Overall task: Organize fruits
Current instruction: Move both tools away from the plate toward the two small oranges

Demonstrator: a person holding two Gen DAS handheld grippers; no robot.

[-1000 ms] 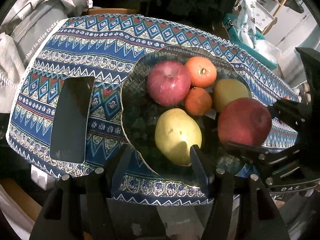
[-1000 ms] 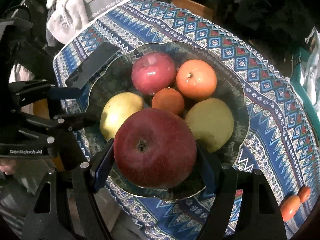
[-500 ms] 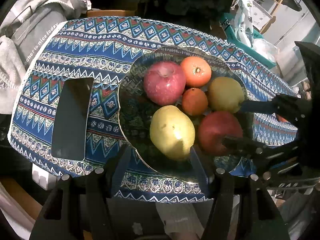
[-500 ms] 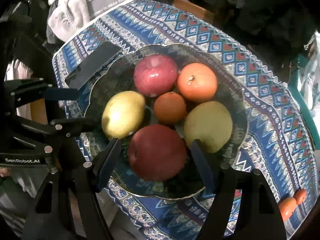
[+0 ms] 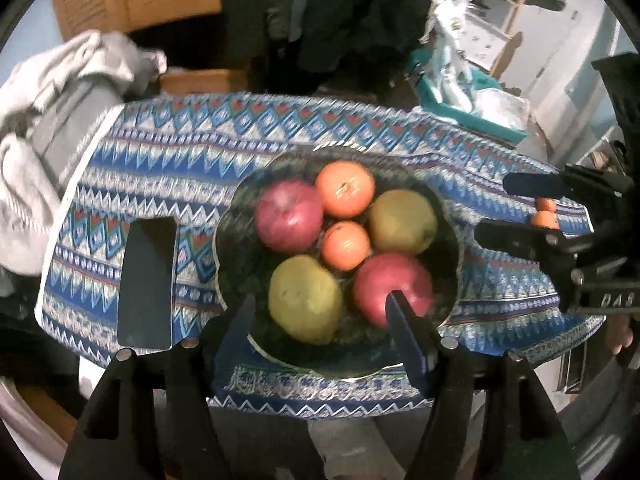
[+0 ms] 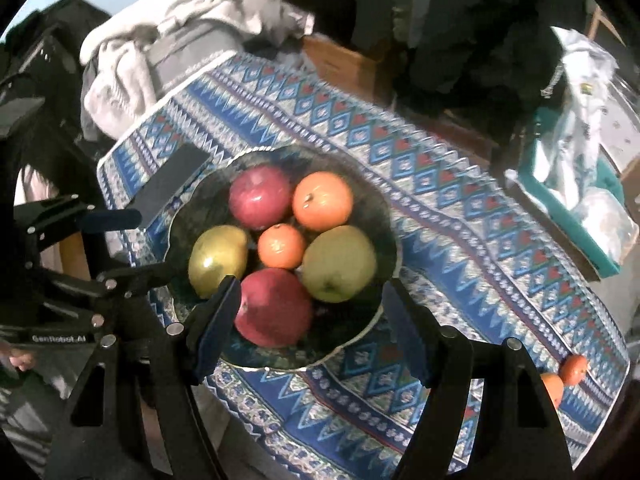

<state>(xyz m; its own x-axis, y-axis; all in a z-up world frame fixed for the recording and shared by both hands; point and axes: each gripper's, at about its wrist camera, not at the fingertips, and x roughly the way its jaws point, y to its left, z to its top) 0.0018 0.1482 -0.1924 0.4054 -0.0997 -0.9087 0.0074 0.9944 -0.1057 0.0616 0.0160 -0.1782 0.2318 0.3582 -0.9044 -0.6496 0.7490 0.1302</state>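
Observation:
A dark glass bowl (image 6: pixel 384 216) (image 5: pixel 448 216) on the patterned tablecloth holds several fruits: two red apples, two yellow-green pears, a large orange and a small one. The near red apple (image 6: pixel 274 306) (image 5: pixel 390 286) lies free in the bowl. My right gripper (image 6: pixel 310 316) is open and empty, raised above the bowl's near rim. My left gripper (image 5: pixel 322 322) is open and empty over the near rim. Each gripper also shows at the edge of the other's view. Two small oranges (image 6: pixel 568 374) (image 5: pixel 545 214) lie at the table's far right corner.
A dark phone (image 5: pixel 146 282) (image 6: pixel 170 184) lies on the cloth left of the bowl. Grey clothes (image 6: pixel 180 36) are piled beyond the table's left end. A teal bin with white bags (image 6: pixel 580 184) stands to the right. The cloth's front edge (image 5: pixel 316 398) is close below me.
My right gripper set the red apple in the bowl, opened and pulled back and up. My left gripper also drew back and rose, still open.

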